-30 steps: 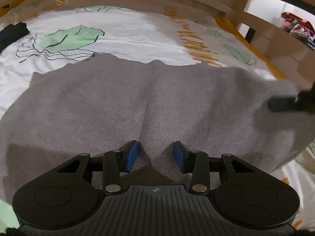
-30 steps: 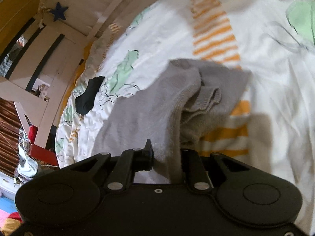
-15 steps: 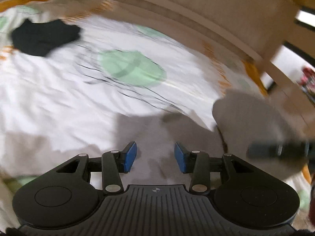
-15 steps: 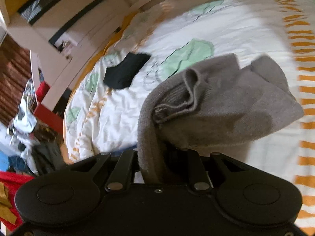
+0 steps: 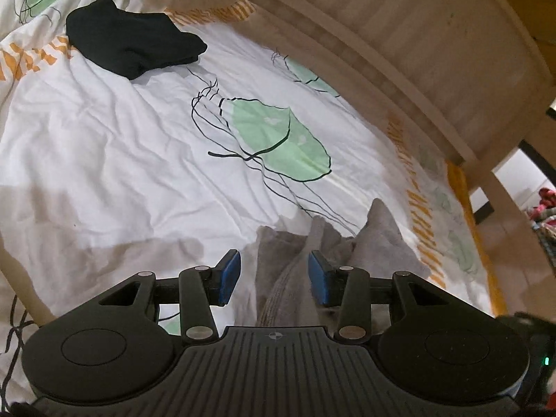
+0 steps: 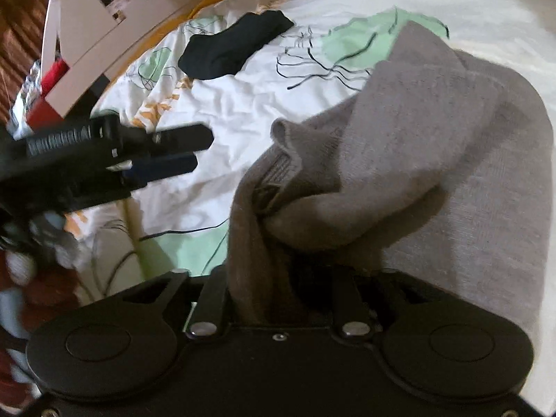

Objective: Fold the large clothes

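Note:
A grey sweater (image 5: 378,243) lies bunched on the white printed bed sheet (image 5: 121,139). My left gripper (image 5: 274,267) is open just above it. A ridge of grey cloth rises between the blue pads (image 5: 229,274), close to the right one and clear of the left. In the right wrist view the sweater (image 6: 434,139) drapes in thick folds over my right gripper (image 6: 278,278). Its jaws are opening, with a strip of cloth between them and a dark gap beside that strip. The fingertips are hidden by the cloth. My left gripper (image 6: 201,151) shows there at the left.
A folded black garment (image 5: 132,45) lies further up the bed, also seen as the black garment (image 6: 236,48) in the right wrist view. A pale wooden bed frame (image 5: 417,34) curves along the far side. Clutter and a red item (image 6: 52,69) lie beyond the bed's edge.
The sweater went from spread flat to bunched in folds. Both grippers swung across the bed toward the black garment. The right jaws, earlier shut on the cloth, have parted.

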Available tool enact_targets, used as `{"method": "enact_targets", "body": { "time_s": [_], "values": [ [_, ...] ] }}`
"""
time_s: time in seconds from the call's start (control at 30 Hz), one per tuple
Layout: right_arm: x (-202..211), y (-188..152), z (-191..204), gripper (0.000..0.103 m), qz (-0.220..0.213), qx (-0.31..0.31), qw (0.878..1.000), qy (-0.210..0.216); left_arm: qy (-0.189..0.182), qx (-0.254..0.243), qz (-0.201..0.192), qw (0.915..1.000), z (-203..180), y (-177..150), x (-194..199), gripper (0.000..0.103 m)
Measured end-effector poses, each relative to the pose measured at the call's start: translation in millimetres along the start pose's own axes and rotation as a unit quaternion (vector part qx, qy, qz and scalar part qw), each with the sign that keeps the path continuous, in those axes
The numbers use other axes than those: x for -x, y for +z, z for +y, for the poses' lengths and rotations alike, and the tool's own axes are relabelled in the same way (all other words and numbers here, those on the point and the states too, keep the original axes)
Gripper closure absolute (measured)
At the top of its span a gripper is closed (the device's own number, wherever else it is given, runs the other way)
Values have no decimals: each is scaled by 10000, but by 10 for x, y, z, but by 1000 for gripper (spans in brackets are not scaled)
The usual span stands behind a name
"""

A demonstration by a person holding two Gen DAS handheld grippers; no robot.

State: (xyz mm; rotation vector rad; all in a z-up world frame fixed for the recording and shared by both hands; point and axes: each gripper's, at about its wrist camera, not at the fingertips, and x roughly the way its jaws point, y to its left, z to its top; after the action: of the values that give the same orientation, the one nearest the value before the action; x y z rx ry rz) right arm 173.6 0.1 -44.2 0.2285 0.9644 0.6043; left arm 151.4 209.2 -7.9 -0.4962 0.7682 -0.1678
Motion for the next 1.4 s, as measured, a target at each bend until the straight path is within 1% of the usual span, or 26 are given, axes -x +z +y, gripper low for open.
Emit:
{"method": "enact_targets", "body": {
  "time_s": [0.07, 0.13, 0.23, 0.33, 0.43, 0.57, 0.63, 0.77, 0.87, 0.93, 0.97, 1.0, 1.03, 1.07, 1.1, 1.13, 1.17, 1.2, 1.23, 1.3, 1.33, 1.37, 1.4],
  "values": [
    [20, -37, 66, 46, -172, 133, 9997, 56, -63, 91, -12, 9999, 29, -1, 10, 61],
    [98, -92, 133, 39, -279, 336, 9989, 187, -66, 141, -16, 9999, 60, -5, 33, 61],
    [241, -139, 225, 39, -420, 627, 9969, 239, -39, 150, 14, 9999, 78, -15, 36, 60],
    [495, -200, 202, 39, -646, 714, 9951, 234, -133, 92, 147, 9998, 57, -35, 6, 60],
    [722, -282, 195, 35, -832, 950, 9920, 8, -237, -60, 256, 9994, 11, -65, -19, 59],
    [858, -493, 287, 35, -831, 1519, 9843, -333, -525, -327, 514, 9968, -79, -149, -39, 55],
    [860, -604, 342, 35, -816, 1820, 9784, -549, -651, -488, 672, 9944, -122, -214, -36, 50],
    [795, -803, 417, 35, -777, 2367, 9633, -998, -496, -813, 962, 9908, -177, -376, -71, 49],
    [810, -917, 398, 35, -861, 2470, 9580, -1173, -345, -1023, 1238, 9864, -196, -523, -140, 49],
    [841, -979, 370, 35, -916, 2629, 9502, -1404, -274, -1175, 1295, 9842, -218, -603, -150, 50],
    [855, -1020, 359, 35, -922, 2760, 9441, -1549, -239, -1279, 1268, 9834, -246, -624, -154, 52],
    [856, -1049, 346, 35, -914, 2869, 9389, -1666, -222, -1359, 1224, 9829, -269, -630, -146, 63],
    [851, -1077, 336, 36, -896, 2998, 9328, -1789, -214, -1399, 1163, 9831, -280, -634, -145, 80],
    [831, -1090, 330, 39, -863, 3122, 9273, -1878, -228, -1357, 1111, 9842, -275, -627, -135, 86],
    [800, -1109, 329, 41, -832, 3287, 9191, -2009, -306, -1254, 1077, 9858, -258, -606, -128, 90],
    [765, -1131, 334, 52, -820, 3476, 9086, -2165, -447, -1096, 1065, 9872, -234, -586, -118, 97],
    [736, -1154, 344, 67, -813, 3663, 8986, -2275, -627, -858, 1076, 9885, -188, -553, -90, 97],
    [729, -1169, 356, 74, -808, 3843, 8910, -2280, -762, -675, 1081, 9889, -167, -527, -61, 97],
    [762, -1157, 358, 77, -853, 3924, 8882, -2234, -884, -526, 1070, 9889, -133, -506, -5, 97],
    [925, -1121, 359, 79, -1061, 3921, 8885, -2132, -1029, -427, 1072, 9880, -66, -482, 116, 96],
    [993, -1121, 355, 80, -1068, 3987, 8865, -2091, -990, -441, 1133, 9876, -40, -487, 140, 96],
    [1044, -1154, 333, 83, -1053, 4083, 8841, -2014, -853, -492, 1239, 9874, -29, -500, 123, 96],
    [1059, -1187, 321, 83, -993, 4170, 8830, -1913, -605, -625, 1386, 9865, -17, -530, 71, 96]
  ]
}}
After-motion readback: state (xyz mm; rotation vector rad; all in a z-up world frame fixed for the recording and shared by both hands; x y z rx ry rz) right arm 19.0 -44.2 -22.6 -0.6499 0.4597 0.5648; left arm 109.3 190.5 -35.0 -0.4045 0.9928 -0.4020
